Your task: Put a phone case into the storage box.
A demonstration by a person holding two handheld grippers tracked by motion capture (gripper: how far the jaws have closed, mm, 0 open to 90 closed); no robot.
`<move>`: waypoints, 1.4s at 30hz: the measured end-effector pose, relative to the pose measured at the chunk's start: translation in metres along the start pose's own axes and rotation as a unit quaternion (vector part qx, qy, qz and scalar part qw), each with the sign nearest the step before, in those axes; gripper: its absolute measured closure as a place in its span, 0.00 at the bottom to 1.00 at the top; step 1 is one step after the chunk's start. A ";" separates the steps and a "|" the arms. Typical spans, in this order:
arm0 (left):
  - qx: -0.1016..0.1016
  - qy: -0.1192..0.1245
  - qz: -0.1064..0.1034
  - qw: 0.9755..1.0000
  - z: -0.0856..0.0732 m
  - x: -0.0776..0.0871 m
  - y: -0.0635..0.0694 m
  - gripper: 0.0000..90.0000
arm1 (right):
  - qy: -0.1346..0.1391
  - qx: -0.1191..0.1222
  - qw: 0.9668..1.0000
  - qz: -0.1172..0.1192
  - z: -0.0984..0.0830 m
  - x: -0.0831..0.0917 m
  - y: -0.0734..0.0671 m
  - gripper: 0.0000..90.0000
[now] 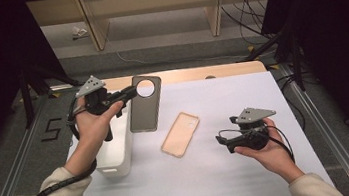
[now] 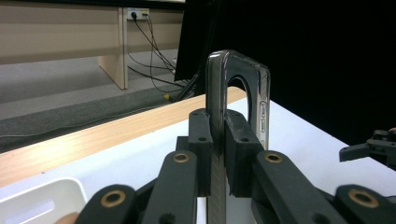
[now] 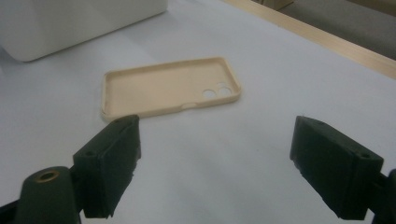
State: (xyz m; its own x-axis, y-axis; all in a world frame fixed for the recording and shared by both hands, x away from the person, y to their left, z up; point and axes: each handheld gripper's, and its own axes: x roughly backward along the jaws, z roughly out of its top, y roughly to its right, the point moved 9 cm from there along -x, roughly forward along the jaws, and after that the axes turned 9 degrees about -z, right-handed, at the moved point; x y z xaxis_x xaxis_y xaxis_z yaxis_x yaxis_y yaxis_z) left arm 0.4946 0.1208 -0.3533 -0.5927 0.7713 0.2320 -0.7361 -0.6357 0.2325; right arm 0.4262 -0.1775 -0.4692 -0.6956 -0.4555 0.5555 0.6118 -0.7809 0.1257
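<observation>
We see a dark translucent phone case (image 1: 145,104) with a round camera hole, held off the worktop (image 1: 222,172) at far left, clamped by its edge in the left gripper (image 1: 129,92). Below and left of it sits a white bin (image 1: 119,155). A beige phone case (image 1: 181,134) lies open side up near the worktop's middle, well apart from the dark one. At the right, the right gripper (image 1: 224,141) hovers with jaws spread wide, pointing toward the beige case.
</observation>
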 end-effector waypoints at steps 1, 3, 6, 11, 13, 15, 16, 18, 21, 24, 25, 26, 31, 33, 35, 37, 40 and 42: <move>-0.001 0.000 0.002 1.000 0.000 0.001 -0.001 0.91 | 0.000 0.000 1.000 0.000 0.000 0.000 0.000 0.19; -0.003 0.002 0.003 1.000 0.001 0.003 -0.004 0.91 | 0.000 0.000 1.000 0.000 0.000 0.000 0.000 0.19; -0.006 0.003 0.009 1.000 0.001 0.005 -0.009 0.91 | -0.001 0.000 1.000 0.000 0.000 0.000 0.000 0.19; -0.003 0.005 0.013 1.000 0.001 0.009 -0.017 0.91 | -0.001 0.001 1.000 -0.001 0.000 -0.001 0.000 0.19; -0.003 0.006 0.014 1.000 0.001 0.010 -0.020 0.91 | -0.001 0.000 1.000 -0.001 -0.001 -0.001 0.000 0.19; -0.003 0.006 0.015 1.000 0.001 0.011 -0.022 0.91 | -0.001 0.000 1.000 -0.001 -0.001 -0.001 0.000 0.19; -0.002 0.007 0.016 1.000 0.001 0.012 -0.023 0.91 | -0.001 0.000 1.000 -0.001 -0.001 -0.001 0.001 0.19; -0.002 0.009 0.017 1.000 0.002 0.014 -0.026 0.91 | -0.001 0.000 1.000 -0.002 -0.001 -0.001 0.001 0.19; -0.003 0.010 0.019 1.000 0.003 0.016 -0.029 0.91 | -0.001 -0.001 1.000 -0.002 -0.001 -0.001 0.001 0.19; -0.003 0.009 0.020 1.000 0.004 0.018 -0.032 0.91 | 0.000 -0.001 1.000 -0.001 -0.001 -0.001 0.001 0.19; -0.002 0.010 0.022 1.000 0.004 0.019 -0.034 0.91 | -0.001 -0.001 1.000 -0.002 -0.001 -0.001 0.001 0.19; -0.003 0.010 0.023 1.000 0.004 0.019 -0.035 0.91 | -0.001 -0.001 1.000 -0.002 -0.001 -0.001 0.001 0.19; -0.002 0.015 0.024 1.000 0.006 0.022 -0.039 0.91 | 0.000 -0.001 1.000 -0.002 -0.001 -0.001 0.001 0.19; -0.003 0.015 0.026 1.000 0.007 0.023 -0.040 0.91 | 0.000 -0.001 1.000 -0.002 -0.001 -0.001 0.001 0.19; -0.002 0.015 0.028 0.999 0.007 0.023 -0.042 0.91 | 0.000 -0.001 1.000 -0.002 -0.001 -0.001 0.001 0.19; -0.002 0.016 0.028 0.999 0.007 0.024 -0.045 0.91 | 0.000 -0.002 1.000 -0.002 -0.001 -0.001 0.001 0.19; -0.003 0.015 0.030 0.999 0.006 0.025 -0.047 0.91 | 0.000 -0.002 1.000 -0.003 -0.001 -0.001 0.001 0.19; -0.004 0.018 0.029 0.999 0.006 0.026 -0.050 0.91 | -0.001 -0.002 1.000 -0.003 -0.001 -0.001 0.002 0.19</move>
State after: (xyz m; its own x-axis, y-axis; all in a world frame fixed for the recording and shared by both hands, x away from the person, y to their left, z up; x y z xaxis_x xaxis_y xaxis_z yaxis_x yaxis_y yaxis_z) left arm 0.5180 0.1718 -0.3529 -0.6461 0.7334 0.2116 -0.7024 -0.6797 0.2112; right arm 0.4273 -0.1788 -0.4705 -0.6983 -0.4495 0.5570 0.6059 -0.7856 0.1256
